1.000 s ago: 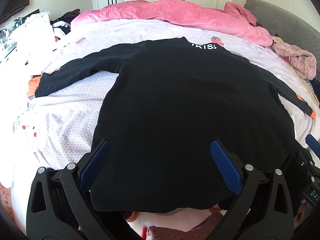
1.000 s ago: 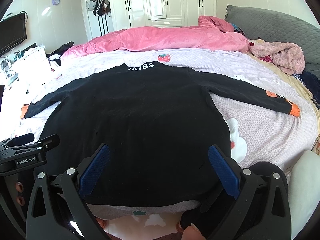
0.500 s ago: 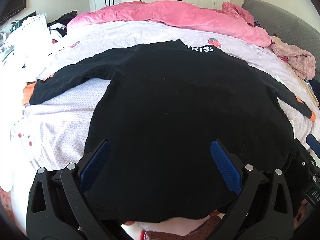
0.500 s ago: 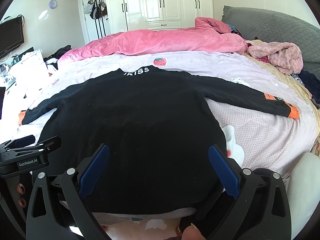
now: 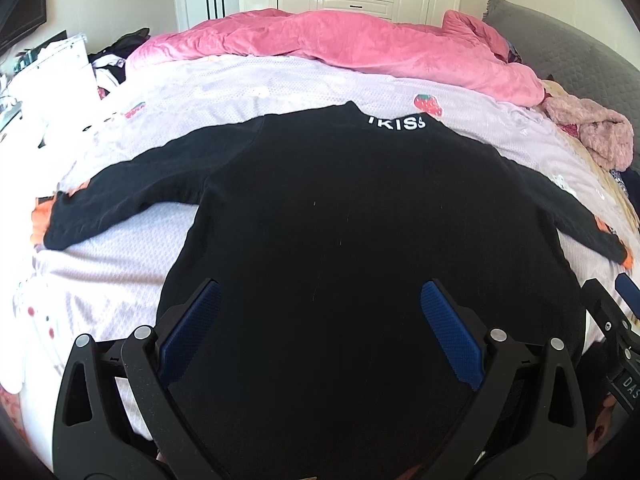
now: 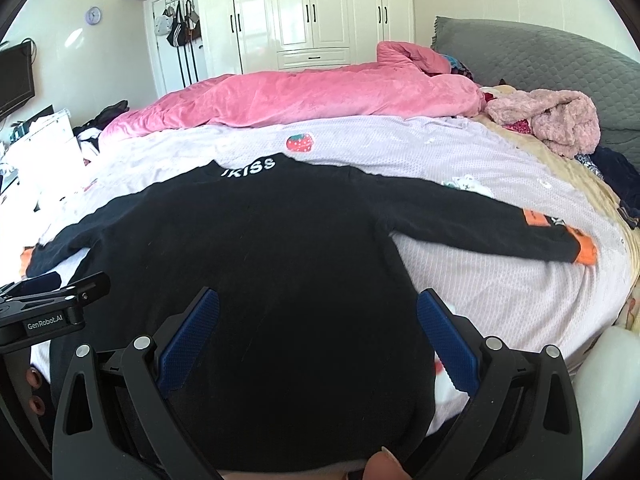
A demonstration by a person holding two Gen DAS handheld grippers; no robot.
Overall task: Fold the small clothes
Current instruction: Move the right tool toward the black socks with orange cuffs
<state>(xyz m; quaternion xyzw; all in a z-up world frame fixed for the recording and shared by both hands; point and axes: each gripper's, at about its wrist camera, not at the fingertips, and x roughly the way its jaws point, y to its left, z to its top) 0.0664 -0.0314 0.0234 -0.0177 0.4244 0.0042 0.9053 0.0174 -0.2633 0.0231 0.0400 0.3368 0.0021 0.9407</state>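
Lying flat on the pale lilac bedsheet (image 6: pixel 500 292), the black long-sleeved top (image 5: pixel 360 248) is spreading both sleeves out to the sides, its collar with white lettering (image 6: pixel 249 168) pointing away toward the far side of the bed. Orange cuffs are showing at the sleeve ends, one (image 6: pixel 585 251) at the right and one (image 5: pixel 40 216) at the left.

Over the near hem, the left gripper (image 5: pixel 320 316) is hovering low and pointing forward along the garment, its blue-padded jaws standing wide apart with nothing between them but the cloth below. The right gripper (image 6: pixel 318 320) is sitting beside it in the same level, forward-facing pose, jaws likewise spread wide and gripping nothing; whether either set of fingertips is touching the fabric cannot be told. Part of the left tool's body is showing at the left edge of the right wrist view.

Farther out, a pink quilt (image 6: pixel 320 96) is lying bunched across the far side, a fuzzy pink garment (image 6: pixel 552 120) is heaped near the grey headboard (image 6: pixel 540 60), and white wardrobes (image 6: pixel 320 12) are standing behind.
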